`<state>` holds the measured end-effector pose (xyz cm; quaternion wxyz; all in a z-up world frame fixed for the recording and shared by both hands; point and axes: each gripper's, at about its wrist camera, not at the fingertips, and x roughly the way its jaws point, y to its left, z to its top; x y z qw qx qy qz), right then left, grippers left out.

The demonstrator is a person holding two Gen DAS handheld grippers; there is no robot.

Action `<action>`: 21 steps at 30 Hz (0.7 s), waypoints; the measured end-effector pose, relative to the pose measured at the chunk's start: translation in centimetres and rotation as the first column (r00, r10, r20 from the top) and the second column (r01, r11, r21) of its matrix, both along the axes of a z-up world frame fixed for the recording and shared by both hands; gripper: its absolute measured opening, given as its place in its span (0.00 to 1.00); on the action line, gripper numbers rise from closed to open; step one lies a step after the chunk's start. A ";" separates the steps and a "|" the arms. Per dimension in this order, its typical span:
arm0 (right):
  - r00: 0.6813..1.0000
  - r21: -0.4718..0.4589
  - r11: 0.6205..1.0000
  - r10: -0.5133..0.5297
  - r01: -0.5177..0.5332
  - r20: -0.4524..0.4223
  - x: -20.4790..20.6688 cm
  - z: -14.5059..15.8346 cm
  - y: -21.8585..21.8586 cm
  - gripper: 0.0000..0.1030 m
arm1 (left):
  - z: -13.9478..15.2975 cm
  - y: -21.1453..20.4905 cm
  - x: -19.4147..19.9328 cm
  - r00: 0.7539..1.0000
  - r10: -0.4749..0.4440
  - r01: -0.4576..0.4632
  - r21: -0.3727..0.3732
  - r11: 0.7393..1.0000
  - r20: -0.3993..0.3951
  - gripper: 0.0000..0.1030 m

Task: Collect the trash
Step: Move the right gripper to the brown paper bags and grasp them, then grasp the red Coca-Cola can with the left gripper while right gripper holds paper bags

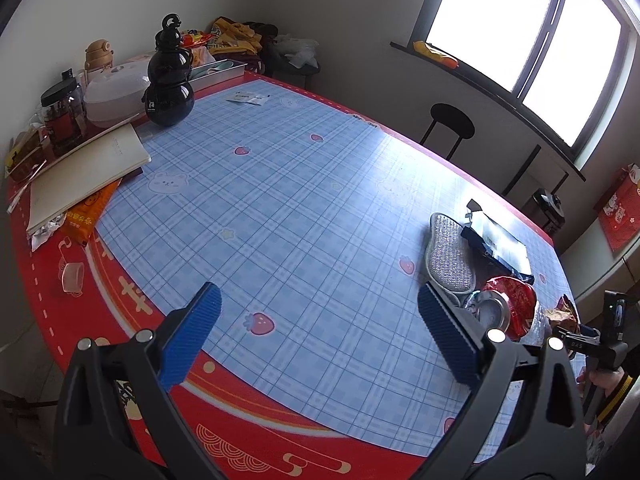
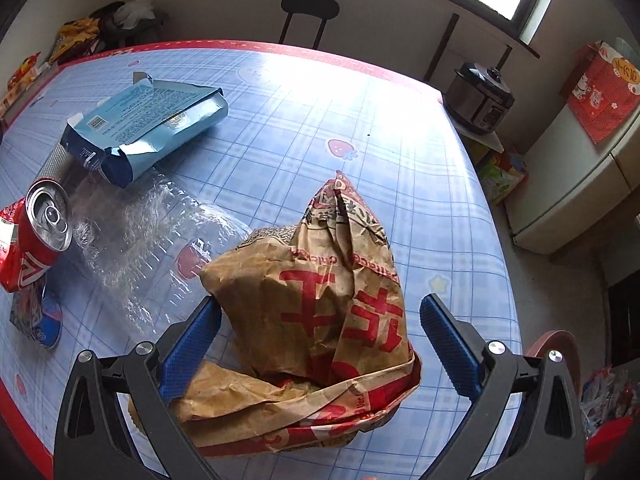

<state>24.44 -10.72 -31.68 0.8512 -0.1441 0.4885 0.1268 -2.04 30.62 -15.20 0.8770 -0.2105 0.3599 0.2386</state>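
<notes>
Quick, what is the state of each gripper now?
Left gripper: open, holding nothing, above the table.
Right gripper: open around the brown paper bag, not closed on it.

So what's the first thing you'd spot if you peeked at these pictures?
The crumpled brown paper bag with red writing, sitting on the table between the open fingers of the right gripper. Left of it lie a crushed red can and a blue box. The left gripper is open over bare checked tablecloth.

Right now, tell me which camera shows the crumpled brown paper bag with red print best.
The right wrist view: the crumpled brown paper bag with red print fills the centre, between the open right hand-held gripper fingers. The left wrist view catches only a small piece at its right edge, behind the red can.
</notes>
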 end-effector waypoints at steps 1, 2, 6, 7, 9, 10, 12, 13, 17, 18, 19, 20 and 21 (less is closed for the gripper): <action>1.000 0.010 1.000 -0.008 0.008 -0.014 0.0 -0.3 0.0 0.95 | 0.0 0.0 0.0 1.000 0.002 -0.002 -0.001 1.000 0.001 0.94; 1.000 0.020 1.000 -0.015 0.016 -0.025 0.1 -0.4 -0.1 0.95 | 0.0 0.0 0.0 1.000 0.002 -0.002 -0.001 1.000 0.003 0.94; 0.999 0.052 0.998 -0.032 0.034 -0.040 -0.2 -0.2 -0.6 0.83 | 0.1 -0.2 0.2 1.000 -0.007 0.007 -0.003 1.000 0.004 0.94; 0.999 0.057 0.998 -0.039 0.041 -0.037 -0.3 -0.1 -0.8 0.80 | 0.1 -0.3 0.3 1.000 -0.009 0.009 -0.004 1.000 0.006 0.94; 0.998 0.084 0.995 -0.043 0.046 -0.039 -0.5 0.2 -1.2 0.78 | 0.1 -0.6 0.5 1.000 -0.016 0.016 -0.006 1.000 0.007 0.94; 0.998 0.092 0.995 -0.041 0.044 -0.038 -0.8 0.2 -1.4 0.77 | 0.2 -0.8 0.6 1.000 -0.020 0.020 -0.005 1.000 0.008 0.94; 0.999 0.101 0.994 -0.035 0.038 -0.029 -1.3 0.5 -1.6 0.75 | 0.3 -1.2 0.8 1.000 -0.028 0.028 -0.004 1.000 0.010 0.94; 0.999 0.104 0.994 -0.034 0.037 -0.026 -1.5 0.6 -1.7 0.75 | 0.4 -1.4 0.9 0.999 -0.031 0.031 -0.004 1.000 0.013 0.94; 0.999 0.143 0.989 -0.048 0.048 -0.009 -2.5 1.5 -2.2 0.74 | 0.9 -2.1 1.3 0.998 -0.050 0.050 0.000 0.999 0.023 0.94; 0.999 0.152 0.987 -0.055 0.054 0.000 -2.7 1.8 -2.4 0.74 | 1.1 -2.3 1.4 0.998 -0.056 0.055 0.003 0.998 0.028 0.94; 0.998 0.162 0.985 -0.059 0.057 0.007 -3.0 2.1 -2.6 0.74 | 1.2 -2.5 1.6 0.998 -0.062 0.061 0.006 0.998 0.031 0.94; 0.998 0.174 0.983 -0.064 0.061 0.014 -3.4 2.5 -2.9 0.74 | 1.4 -2.8 1.7 0.997 -0.067 0.067 0.008 0.998 0.031 0.94; 0.997 0.187 0.980 -0.071 0.066 0.020 -3.7 2.8 -3.1 0.74 | 1.5 -3.0 1.9 0.997 -0.074 0.074 0.008 0.997 0.034 0.94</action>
